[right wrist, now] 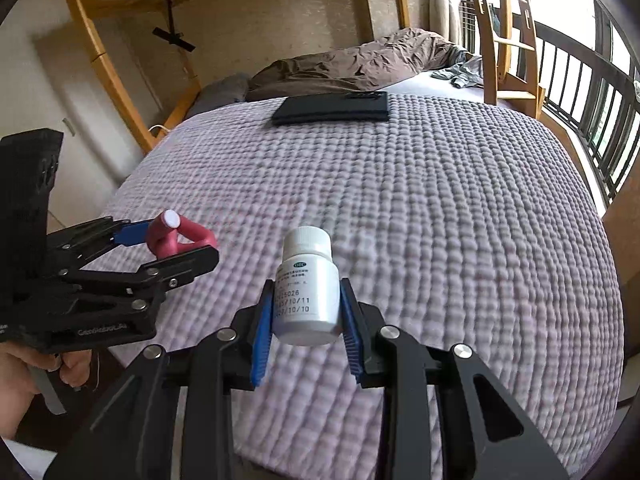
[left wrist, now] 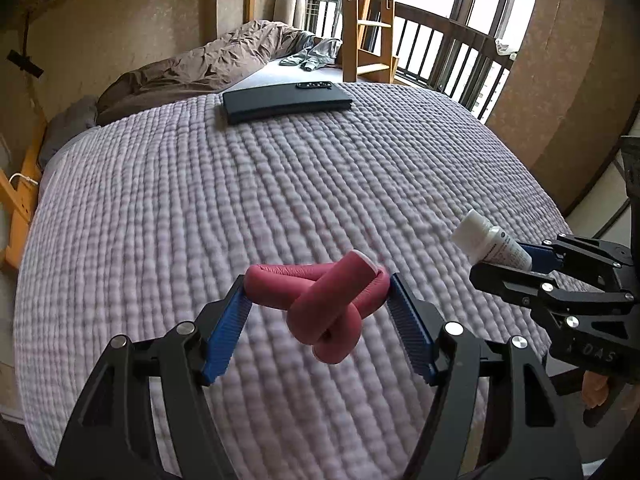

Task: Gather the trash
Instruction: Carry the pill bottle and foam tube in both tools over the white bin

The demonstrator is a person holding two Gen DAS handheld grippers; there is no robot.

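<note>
My left gripper (left wrist: pixel 316 296) is shut on a knotted pink foam tube (left wrist: pixel 320 300), held above the lilac quilt; its blue pads press the tube from both sides. The same tube (right wrist: pixel 176 236) and left gripper (right wrist: pixel 168 240) show at the left of the right wrist view. My right gripper (right wrist: pixel 306 308) is shut on a white pill bottle (right wrist: pixel 306 288) with a printed label and white cap, held above the quilt. The bottle (left wrist: pixel 490 242) and right gripper (left wrist: pixel 516 260) also show at the right of the left wrist view.
A lilac quilted bed cover (left wrist: pixel 280 184) fills the middle. A flat black case (left wrist: pixel 286 102) with a remote on it lies at the far edge. Beyond are a brown duvet (left wrist: pixel 208 64), a wooden ladder (left wrist: pixel 366 20) and a balcony railing (left wrist: pixel 452 56).
</note>
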